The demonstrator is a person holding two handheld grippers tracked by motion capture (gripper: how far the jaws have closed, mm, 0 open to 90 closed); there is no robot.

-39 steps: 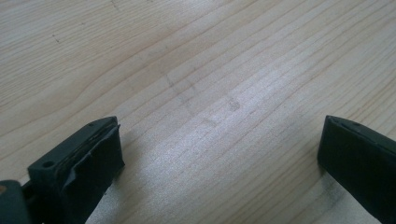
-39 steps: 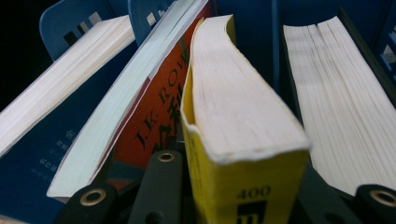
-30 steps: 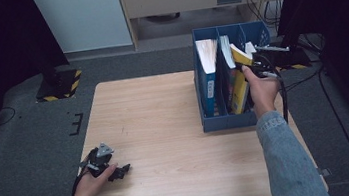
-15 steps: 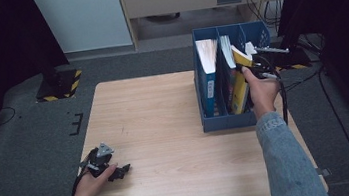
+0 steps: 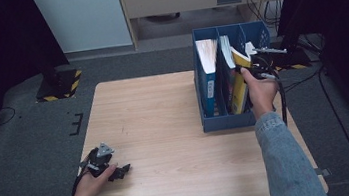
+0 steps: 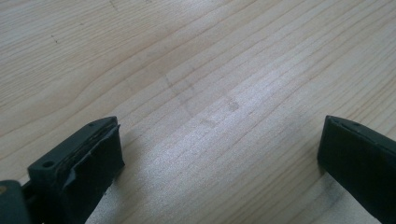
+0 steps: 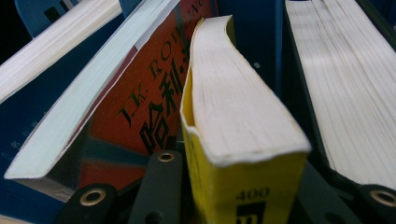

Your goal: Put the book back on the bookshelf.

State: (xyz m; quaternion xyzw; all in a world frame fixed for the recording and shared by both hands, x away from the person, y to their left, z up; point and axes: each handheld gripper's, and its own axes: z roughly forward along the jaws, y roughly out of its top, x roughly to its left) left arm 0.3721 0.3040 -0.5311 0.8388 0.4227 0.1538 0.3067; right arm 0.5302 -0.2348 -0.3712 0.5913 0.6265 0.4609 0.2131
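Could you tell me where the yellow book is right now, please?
The yellow book stands tilted in the blue file box at the table's far right, clamped by the right hand-held gripper, beside an orange-covered book.

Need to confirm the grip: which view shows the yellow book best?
The right gripper view: the yellow book is close up, clamped between the right tongs. The high view shows it small in the blue file box.
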